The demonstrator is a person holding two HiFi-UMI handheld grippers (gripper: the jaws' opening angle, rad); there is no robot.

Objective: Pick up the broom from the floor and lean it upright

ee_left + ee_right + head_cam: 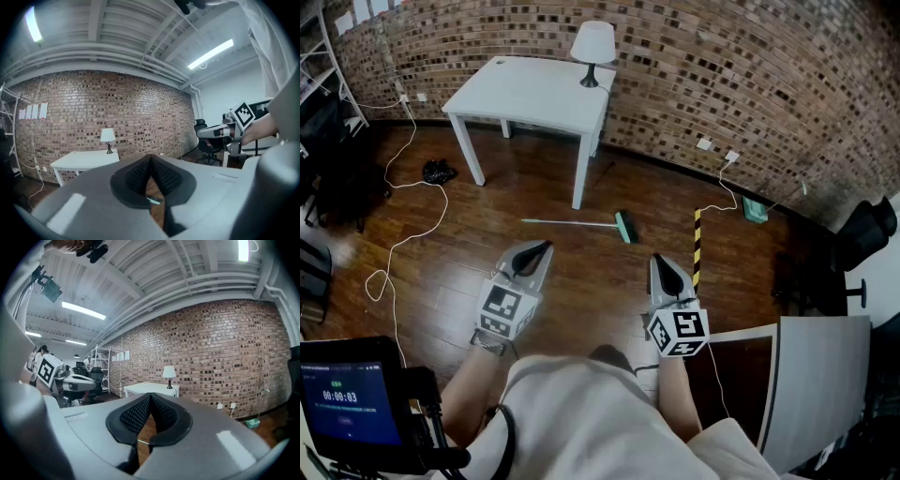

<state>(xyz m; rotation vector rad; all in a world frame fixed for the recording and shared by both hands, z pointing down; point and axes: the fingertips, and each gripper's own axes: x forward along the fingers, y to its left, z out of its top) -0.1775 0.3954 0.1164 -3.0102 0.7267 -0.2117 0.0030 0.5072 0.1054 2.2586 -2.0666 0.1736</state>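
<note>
Far left of the left jaws: a white cable (411, 217) loops over the wood floor (581, 281), with a timer screen (345, 401) behind them at the frame corner. Left gripper (546, 246) is held low and near level, jaws closed tip to tip with nothing between them. In the left gripper view its pads (136, 176) meet at the tips.

Broom (581, 224) lies flat on the floor ahead of both grippers, untouched and apart from both. Its handle runs left to right and its green head (625, 227) is on the right, ahead of the gap between the two jaw pairs. Bare floor lies between jaws and broom.

Beyond the broom is a white table (534, 94), its near leg (580, 173) just past the handle, with a lamp (593, 47) on its far edge and a brick wall (750, 84) behind.

Right gripper (659, 259) also has its jaws closed, holding nothing. Yellow-black tape (697, 246) runs just right of its jaws. A white panel edge (806, 375) is further right.
</note>
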